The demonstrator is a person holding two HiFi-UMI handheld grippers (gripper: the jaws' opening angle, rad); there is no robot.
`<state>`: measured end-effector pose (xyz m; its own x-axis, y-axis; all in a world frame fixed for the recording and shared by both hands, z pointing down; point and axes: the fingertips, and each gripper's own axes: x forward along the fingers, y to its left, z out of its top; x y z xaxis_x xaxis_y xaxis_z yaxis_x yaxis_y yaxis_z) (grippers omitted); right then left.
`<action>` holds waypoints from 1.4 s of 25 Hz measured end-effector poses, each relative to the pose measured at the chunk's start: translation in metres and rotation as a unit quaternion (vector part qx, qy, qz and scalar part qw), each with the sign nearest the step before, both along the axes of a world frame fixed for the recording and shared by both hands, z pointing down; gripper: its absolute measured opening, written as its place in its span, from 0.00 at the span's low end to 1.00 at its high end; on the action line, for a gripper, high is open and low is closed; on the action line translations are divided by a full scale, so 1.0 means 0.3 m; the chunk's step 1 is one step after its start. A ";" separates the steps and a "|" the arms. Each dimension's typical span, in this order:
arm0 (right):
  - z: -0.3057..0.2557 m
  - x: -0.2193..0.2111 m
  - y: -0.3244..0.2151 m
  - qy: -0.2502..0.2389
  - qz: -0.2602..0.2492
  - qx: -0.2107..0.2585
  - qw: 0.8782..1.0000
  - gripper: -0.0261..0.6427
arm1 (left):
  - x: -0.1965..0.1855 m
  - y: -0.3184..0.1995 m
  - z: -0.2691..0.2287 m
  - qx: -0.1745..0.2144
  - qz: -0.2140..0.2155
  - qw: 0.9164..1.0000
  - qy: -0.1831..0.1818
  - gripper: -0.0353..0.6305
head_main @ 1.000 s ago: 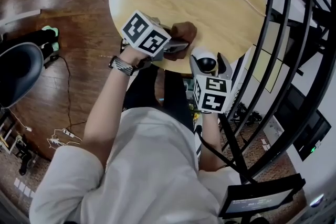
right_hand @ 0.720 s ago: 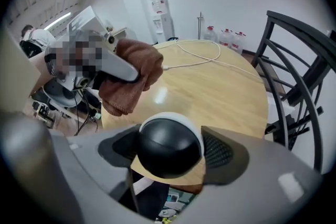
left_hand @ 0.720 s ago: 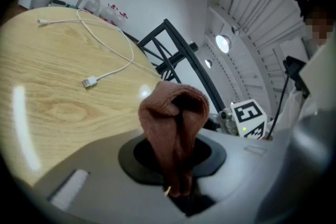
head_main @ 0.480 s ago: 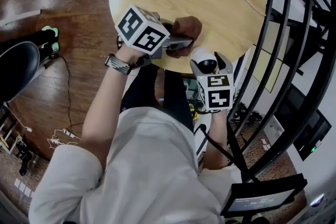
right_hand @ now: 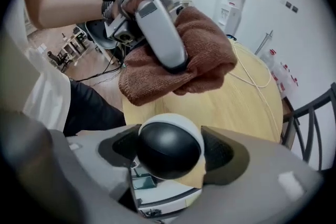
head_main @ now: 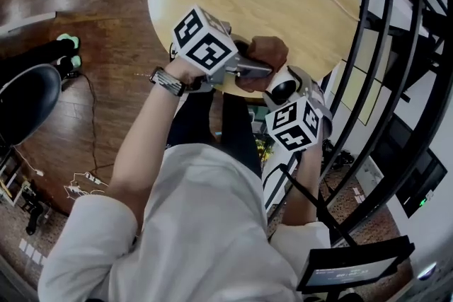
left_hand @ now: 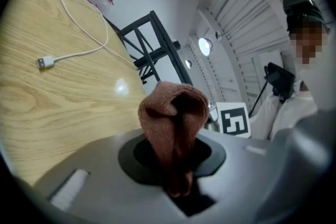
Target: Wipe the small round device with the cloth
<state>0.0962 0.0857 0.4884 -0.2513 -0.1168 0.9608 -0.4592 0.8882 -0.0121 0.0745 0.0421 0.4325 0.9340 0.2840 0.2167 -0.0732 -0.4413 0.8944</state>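
No readable text, label or number -- anywhere.

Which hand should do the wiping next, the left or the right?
Left. The left gripper is shut on the brown cloth, which is close beside the round device. The right gripper is busy gripping that device, so it should probably just hold it steady.

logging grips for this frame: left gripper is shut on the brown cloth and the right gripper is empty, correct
Not quite. The right gripper is not empty: the right gripper view shows its jaws shut on the small round device. The left gripper does hold the brown cloth.
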 end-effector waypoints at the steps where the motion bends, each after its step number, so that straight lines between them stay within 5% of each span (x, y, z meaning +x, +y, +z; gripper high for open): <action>1: 0.000 0.001 -0.002 -0.007 -0.004 0.000 1.000 0.57 | 0.017 0.001 -0.008 -0.003 0.001 1.000 0.009 0.18; 5: -0.003 0.000 -0.014 -0.026 0.007 0.000 1.000 0.57 | 0.081 0.011 -0.036 -0.017 0.013 0.999 0.034 0.18; 14: -0.008 -0.003 -0.014 -0.045 0.009 0.012 0.999 0.57 | 0.123 0.017 0.049 -0.019 0.028 0.999 -0.002 0.18; 26: -0.016 -0.020 -0.023 -0.055 0.012 0.025 0.998 0.57 | 0.041 0.067 0.266 0.035 0.130 0.981 -0.138 0.18; 31: -0.015 -0.022 -0.023 -0.052 0.010 0.026 0.998 0.57 | 0.039 0.073 0.285 0.023 0.135 0.979 -0.152 0.18; 35: -0.018 -0.022 -0.021 -0.053 0.012 0.026 0.998 0.57 | 0.035 0.082 0.312 0.021 0.149 0.969 -0.197 0.18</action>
<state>0.0897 0.0795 0.4830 -0.3470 -0.1738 0.9216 -0.4786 0.8779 -0.0147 0.0849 0.0668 0.5262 0.6552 0.5108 0.5566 -0.2685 -0.5312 0.8036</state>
